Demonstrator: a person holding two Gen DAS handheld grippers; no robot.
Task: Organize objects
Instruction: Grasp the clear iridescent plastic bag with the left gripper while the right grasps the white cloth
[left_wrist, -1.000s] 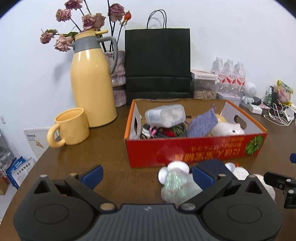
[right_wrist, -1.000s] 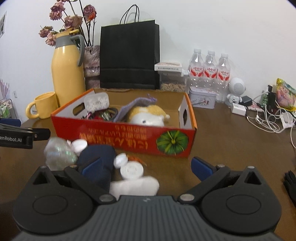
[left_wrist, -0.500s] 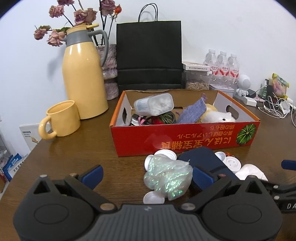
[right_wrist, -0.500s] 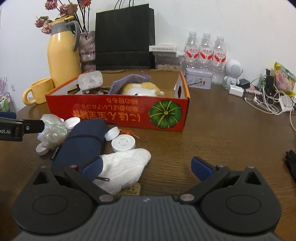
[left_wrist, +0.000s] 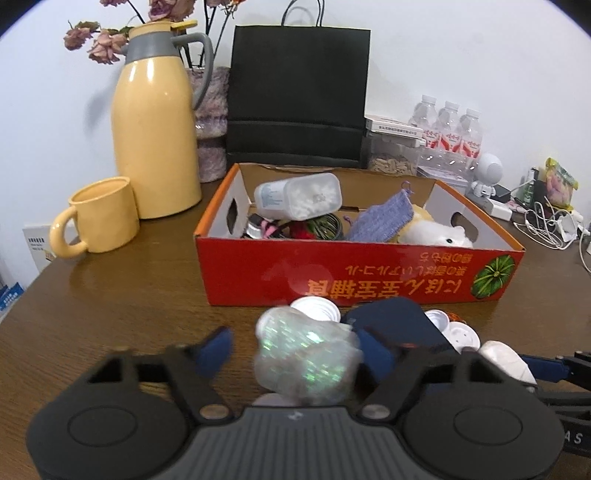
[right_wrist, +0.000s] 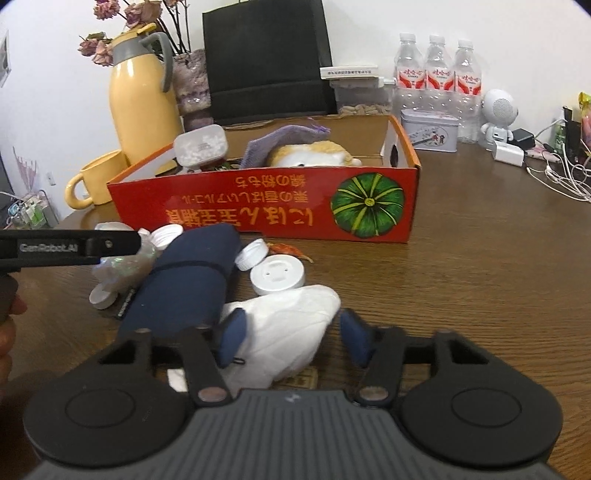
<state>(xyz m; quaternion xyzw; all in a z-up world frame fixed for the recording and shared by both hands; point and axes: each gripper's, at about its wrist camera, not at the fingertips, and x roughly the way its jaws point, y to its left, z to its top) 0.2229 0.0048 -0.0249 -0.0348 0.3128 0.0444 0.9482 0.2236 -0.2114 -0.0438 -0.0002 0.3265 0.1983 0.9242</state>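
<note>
1. Left gripper (left_wrist: 295, 350), lower centre: jaws closing around crumpled iridescent plastic wrap (left_wrist: 306, 358), not yet pinching.
2. Right gripper (right_wrist: 291, 332): jaws closing around white crumpled tissue (right_wrist: 291, 325), lower centre.
3. Risk: flimsy wrap slips out; neighbouring white caps (right_wrist: 277, 275) get knocked.

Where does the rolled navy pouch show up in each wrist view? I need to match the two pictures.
Left wrist: navy pouch lies right of centre, behind the iridescent wad, in front of the red box.
Right wrist: navy pouch lies left of centre, beside the white cloth.
Shared landmark: the red box, with its green pumpkin print.
</note>
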